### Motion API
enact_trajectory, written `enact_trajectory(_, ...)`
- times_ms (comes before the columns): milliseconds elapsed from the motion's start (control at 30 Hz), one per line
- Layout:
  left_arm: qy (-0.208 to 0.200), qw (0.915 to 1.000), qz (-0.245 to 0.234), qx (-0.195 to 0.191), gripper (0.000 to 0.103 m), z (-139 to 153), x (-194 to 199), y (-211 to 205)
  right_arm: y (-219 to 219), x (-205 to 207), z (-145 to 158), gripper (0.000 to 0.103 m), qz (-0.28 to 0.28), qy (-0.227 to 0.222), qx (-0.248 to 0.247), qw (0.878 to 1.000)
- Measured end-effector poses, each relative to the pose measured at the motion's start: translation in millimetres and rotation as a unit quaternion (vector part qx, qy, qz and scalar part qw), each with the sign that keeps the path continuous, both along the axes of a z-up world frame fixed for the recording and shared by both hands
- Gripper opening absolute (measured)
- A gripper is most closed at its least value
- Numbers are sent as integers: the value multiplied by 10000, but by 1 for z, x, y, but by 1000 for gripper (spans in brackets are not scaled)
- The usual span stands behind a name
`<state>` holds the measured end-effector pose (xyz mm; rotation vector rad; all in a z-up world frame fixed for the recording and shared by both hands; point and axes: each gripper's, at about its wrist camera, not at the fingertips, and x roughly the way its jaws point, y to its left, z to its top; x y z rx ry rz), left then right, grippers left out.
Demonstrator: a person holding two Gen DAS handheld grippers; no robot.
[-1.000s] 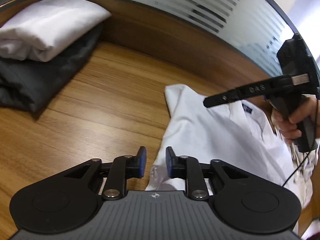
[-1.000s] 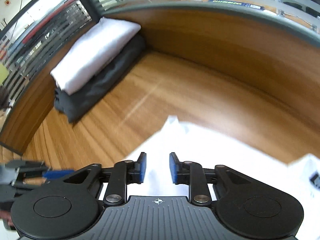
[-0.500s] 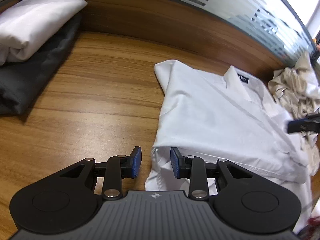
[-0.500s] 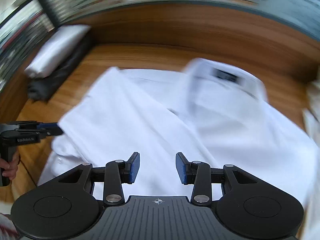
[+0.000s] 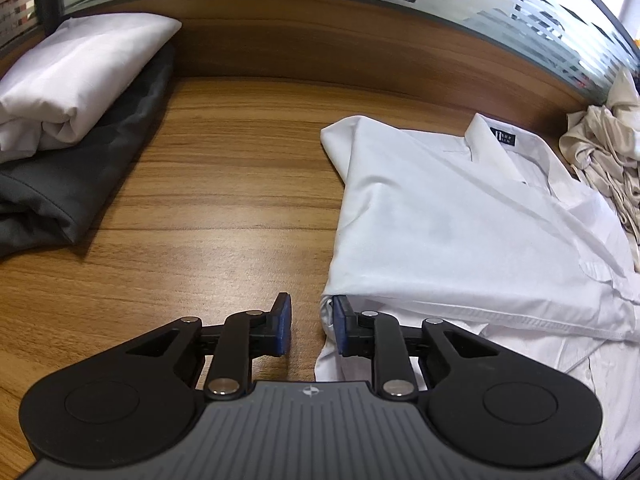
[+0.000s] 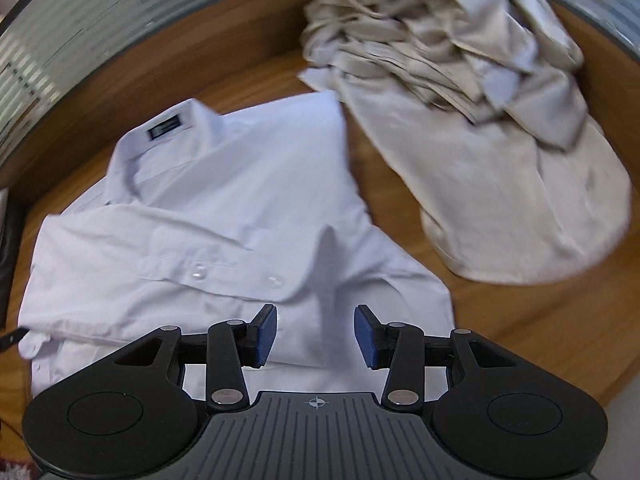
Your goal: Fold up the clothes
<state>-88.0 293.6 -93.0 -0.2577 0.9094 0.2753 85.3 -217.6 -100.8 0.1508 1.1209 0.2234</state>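
While half-folded, the smooth white shirt point(image 5: 460, 216) lies flat on the wood-grain desk point(image 5: 224, 184); crumpled beige cloth point(image 6: 480, 92) at two o'clock. Left tool point(image 5: 309, 326), just closing, narrowly apart at its hem; right tool point(image 6: 316, 334), just opening, above it, gripping nothing.

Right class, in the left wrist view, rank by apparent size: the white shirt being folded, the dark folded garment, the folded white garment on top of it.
1. white shirt, clearly largest, though nearest.
2. dark folded garment and folded white garment: too alike; the frame edge cuts off both.
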Motion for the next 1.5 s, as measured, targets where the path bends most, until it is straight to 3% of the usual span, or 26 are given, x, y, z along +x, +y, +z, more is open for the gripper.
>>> enact_trajectory(233, 28, 9996, -127, 270, 25, 1, -1, -7, -1, 11, -30, 41, -109, 41, 669, 9977)
enact_trajectory(267, 37, 9993, -146, 334, 25, 1, -1, -9, 0, 11, -32, 34, -118, 57, 732, 9972)
enact_trajectory(300, 45, 9991, -164, 391, 25, 1, -1, -10, 1, 12, -34, 19, -127, 74, 792, 9968)
enact_trajectory(400, 53, 9985, -209, 506, 25, 1, -3, -14, 1, 7, -27, 7, -121, 8, 843, 9964)
enact_trajectory(567, 47, 9978, -202, 622, 25, 1, -6, -15, -2, -11, 6, 6, -153, -128, 939, 9954)
enact_trajectory(667, 149, 9972, -110, 728, 19, -1, -10, -12, -8, -31, 26, 6, -314, -91, 996, 9945)
enact_trajectory(800, 132, 9987, 75, 493, 19, -1, -19, -2, -16, -59, 34, 6, -413, -38, 803, 9959)
enact_trajectory(933, -161, 9993, -269, 222, 19, 13, -24, -3, -24, -72, 10, 6, -610, 283, 692, 9953)
enact_trajectory(1100, -142, 9941, -1001, 401, 21, 18, -13, -20, -21, -73, -2, 6, -700, 396, 660, 9946)
enact_trajectory(1133, -142, 9932, -1068, 450, 21, 20, -11, -22, -20, -70, -1, 6, -673, 378, 663, 9948)
enact_trajectory(1200, -208, 9926, -1115, 437, 32, 24, -10, -26, -17, -64, 4, 6, -614, 321, 661, 9954)
enact_trajectory(1400, -328, 9903, -1311, 309, 33, 37, -22, -48, -9, -50, 49, 6, -375, -213, 766, 9961)
enact_trajectory(1500, -149, 9895, -1243, 722, 38, 28, -18, -62, -6, -42, 82, 6, -282, -584, 903, 9938)
